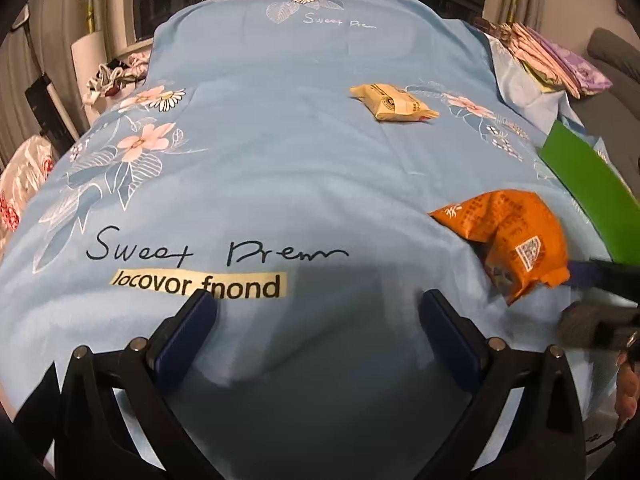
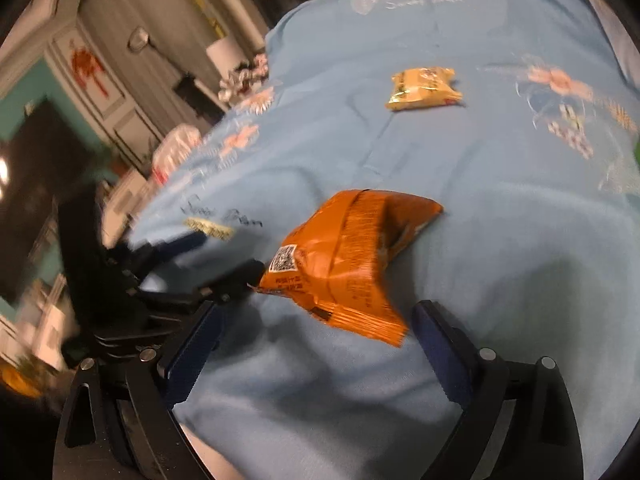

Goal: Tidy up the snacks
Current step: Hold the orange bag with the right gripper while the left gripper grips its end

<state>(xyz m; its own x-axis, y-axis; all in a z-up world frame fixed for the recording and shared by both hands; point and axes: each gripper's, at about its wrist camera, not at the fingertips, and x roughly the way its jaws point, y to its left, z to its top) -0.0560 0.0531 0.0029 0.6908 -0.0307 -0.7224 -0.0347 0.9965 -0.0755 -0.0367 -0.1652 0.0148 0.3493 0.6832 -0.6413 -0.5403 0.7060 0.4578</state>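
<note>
Light blue floral sheet (image 1: pixel 280 160) with printed script covers the surface; dark windows and curtains stand beyond its far edge. We note the left gripper (image 1: pixel 320 312) over the near edge, jaws apart, nothing between them, only cloth below. We see the right gripper (image 2: pixel 316 332) with jaws wide apart as well. An orange snack packet (image 2: pixel 352 264) sits just ahead of its fingertips, crumpled, lower corner between the two pads; whether either pad touches it we cannot tell. In the left wrist view the same orange packet (image 1: pixel 508 240) lies toward the near right corner, beside a green flat item (image 1: pixel 584 184) at the right edge. A yellow snack packet (image 1: pixel 394 103) lies alone, toward the far right of the sheet, well apart from the orange one. Folded patterned cloths (image 1: pixel 552 56) are stacked at the far right corner.
</note>
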